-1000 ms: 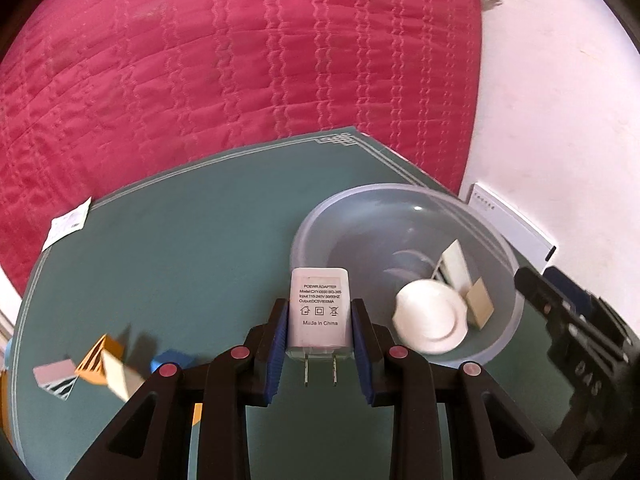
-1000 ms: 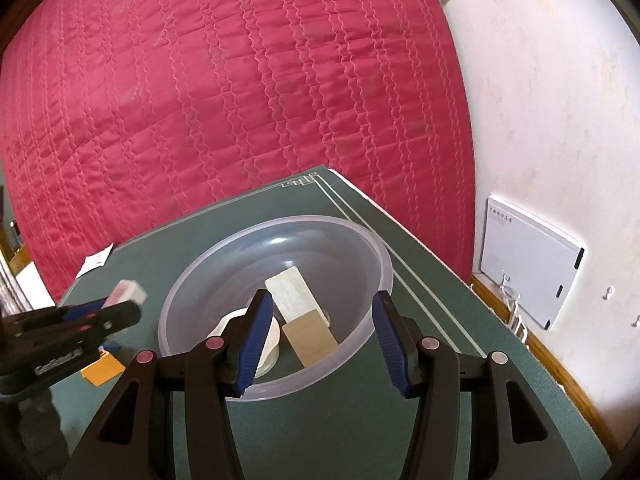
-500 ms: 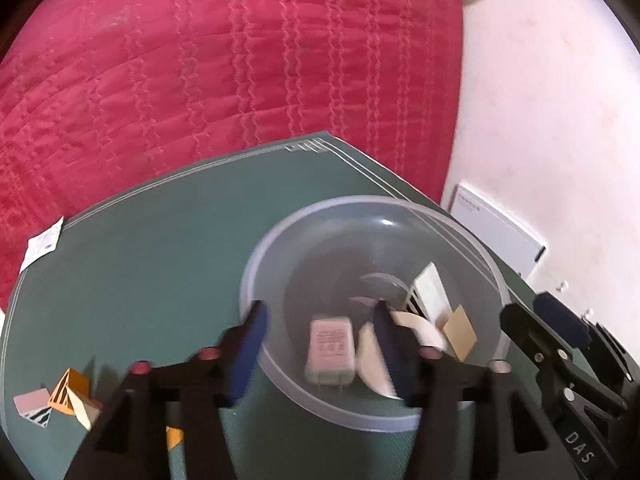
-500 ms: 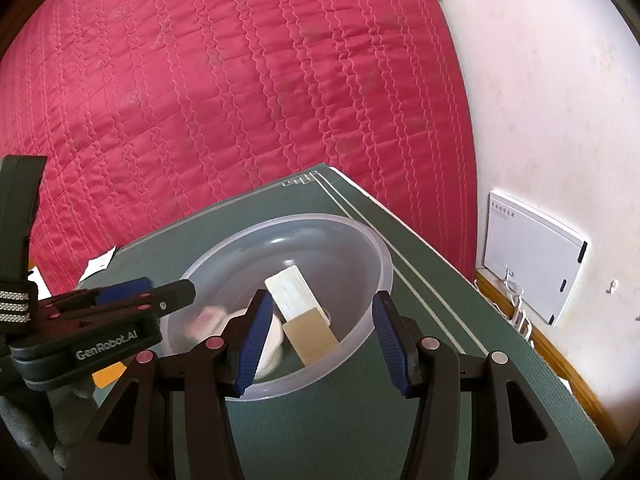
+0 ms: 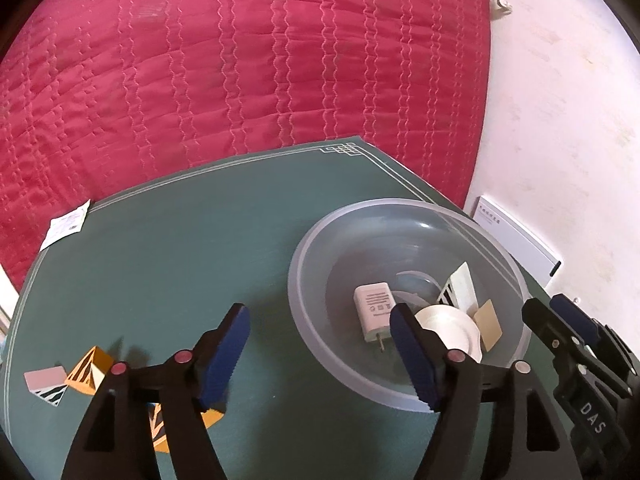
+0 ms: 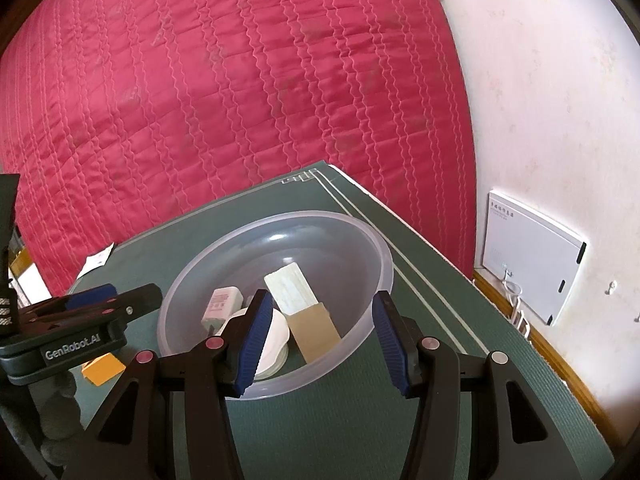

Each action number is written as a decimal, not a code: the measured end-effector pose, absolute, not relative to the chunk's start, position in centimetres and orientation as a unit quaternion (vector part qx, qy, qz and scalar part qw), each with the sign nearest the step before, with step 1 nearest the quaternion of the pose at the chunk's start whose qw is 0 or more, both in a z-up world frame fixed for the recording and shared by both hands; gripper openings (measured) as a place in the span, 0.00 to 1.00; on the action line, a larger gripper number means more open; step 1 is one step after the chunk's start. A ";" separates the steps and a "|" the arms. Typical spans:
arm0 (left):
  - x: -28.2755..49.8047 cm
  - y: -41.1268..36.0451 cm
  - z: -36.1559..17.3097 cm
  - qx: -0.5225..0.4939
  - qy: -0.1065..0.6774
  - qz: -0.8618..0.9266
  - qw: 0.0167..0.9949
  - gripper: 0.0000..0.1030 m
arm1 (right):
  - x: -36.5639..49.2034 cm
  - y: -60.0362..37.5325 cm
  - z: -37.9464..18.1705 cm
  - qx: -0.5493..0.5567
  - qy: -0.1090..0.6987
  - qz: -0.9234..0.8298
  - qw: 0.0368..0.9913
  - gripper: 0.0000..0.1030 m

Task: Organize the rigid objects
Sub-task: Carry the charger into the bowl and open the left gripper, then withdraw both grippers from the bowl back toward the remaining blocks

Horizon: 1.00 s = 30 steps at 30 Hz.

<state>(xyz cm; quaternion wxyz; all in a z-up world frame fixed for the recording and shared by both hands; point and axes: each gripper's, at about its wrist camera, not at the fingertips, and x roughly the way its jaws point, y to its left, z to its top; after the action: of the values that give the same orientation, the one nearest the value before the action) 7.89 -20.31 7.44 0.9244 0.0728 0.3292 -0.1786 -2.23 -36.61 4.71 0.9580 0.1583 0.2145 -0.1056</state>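
Left gripper (image 5: 320, 354), left-wrist view: jaws have just been opening, nothing between them. We see the power adapter (image 5: 374, 305) lying inside the clear bowl (image 5: 316, 332) at centre right, beside a white disc (image 5: 452, 330). Striped blocks (image 5: 86, 370) wait lower left on the green mat (image 5: 180, 264).

Right-wrist view: right gripper (image 6: 320, 338) parted and empty, low centre over the bowl's near rim. We judge a drop-off done; next, reach for a block.
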 end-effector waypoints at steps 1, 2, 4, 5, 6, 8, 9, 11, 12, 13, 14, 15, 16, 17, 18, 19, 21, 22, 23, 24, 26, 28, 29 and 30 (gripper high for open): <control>7.9 -20.2 7.4 0.073 0.329 -0.177 0.925 0.76 | -2.2 -36.6 4.6 0.158 0.215 -0.106 0.958 0.52; 7.8 -20.1 7.4 0.073 0.329 -0.175 0.925 0.77 | -2.2 -36.6 4.6 0.158 0.215 -0.105 0.958 0.52; 7.6 -19.8 7.4 0.072 0.331 -0.172 0.925 0.79 | -2.2 -36.6 4.3 0.158 0.216 -0.104 0.958 0.52; 7.6 -19.7 7.4 0.071 0.331 -0.170 0.925 0.80 | -2.2 -36.5 4.2 0.158 0.216 -0.103 0.958 0.53; 7.5 -19.5 7.4 0.070 0.331 -0.167 0.926 0.81 | -2.2 -36.6 4.2 0.158 0.217 -0.103 0.958 0.53; 7.3 -19.1 7.5 0.065 0.331 -0.164 0.927 0.83 | -2.3 -36.6 4.1 0.157 0.217 -0.101 0.958 0.53; 7.2 -18.8 7.6 0.063 0.331 -0.162 0.928 0.84 | -2.3 -36.6 4.2 0.157 0.218 -0.100 0.958 0.54; 7.1 -18.2 7.7 0.058 0.330 -0.157 0.929 0.86 | -2.3 -36.5 4.1 0.156 0.219 -0.096 0.958 0.54; 6.9 -17.8 7.8 0.055 0.329 -0.154 0.930 0.88 | -2.4 -36.5 4.1 0.156 0.220 -0.095 0.958 0.54; 6.8 -17.4 7.8 0.053 0.329 -0.151 0.931 0.89 | -2.4 -36.4 4.2 0.156 0.220 -0.095 0.958 0.55; 6.7 -17.0 7.9 0.050 0.328 -0.147 0.932 0.89 | -2.4 -36.3 4.2 0.155 0.220 -0.095 0.959 0.55; 6.7 -16.7 7.9 0.048 0.328 -0.144 0.932 0.89 | -2.5 -36.3 4.2 0.155 0.220 -0.094 0.959 0.55; 6.6 -16.4 7.9 0.047 0.328 -0.140 0.933 0.89 | -2.5 -36.3 4.2 0.154 0.220 -0.094 0.959 0.56; 6.5 -16.0 7.9 0.045 0.329 -0.137 0.933 0.89 | -2.3 -36.2 4.3 0.154 0.221 -0.093 0.959 0.56; 6.4 -15.7 7.9 0.044 0.329 -0.133 0.934 0.89 | -2.4 -36.3 4.2 0.154 0.221 -0.093 0.958 0.56; 6.3 -15.3 7.8 0.042 0.330 -0.130 0.934 0.89 | -2.5 -36.3 4.2 0.155 0.222 -0.093 0.958 0.56; 6.1 -14.6 7.7 0.040 0.332 -0.124 0.934 0.89 | -2.2 -36.3 4.3 0.155 0.222 -0.093 0.958 0.57; 6.0 -14.2 7.7 0.038 0.332 -0.121 0.935 0.89 | -2.2 -36.3 4.3 0.155 0.223 -0.094 0.958 0.57; 5.9 -13.8 7.6 0.037 0.333 -0.118 0.935 0.89 | -2.3 -36.3 4.3 0.155 0.223 -0.094 0.958 0.57; 5.7 -13.4 7.6 0.035 0.334 -0.114 0.935 0.89 | -2.2 -36.3 4.3 0.155 0.223 -0.094 0.958 0.57; 5.4 -12.6 7.5 0.033 0.334 -0.107 0.936 0.89 | -2.2 -36.3 4.3 0.155 0.223 -0.094 0.958 0.57; 5.2 -11.6 7.4 0.028 0.336 -0.099 0.936 0.89 | -2.2 -36.3 4.3 0.155 0.223 -0.094 0.958 0.57; 5.1 -11.1 7.3 0.027 0.337 -0.094 0.937 0.89 | -2.2 -36.3 4.3 0.155 0.223 -0.094 0.958 0.57; 5.0 -10.7 7.2 0.026 0.337 -0.090 0.937 0.89 | -2.2 -36.3 4.3 0.155 0.223 -0.094 0.958 0.57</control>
<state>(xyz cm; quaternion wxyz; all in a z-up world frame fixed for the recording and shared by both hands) 4.99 -10.67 7.21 0.9366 0.0260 0.3375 -0.0902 -2.25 -36.32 4.26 0.9579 0.1546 0.2230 -0.0939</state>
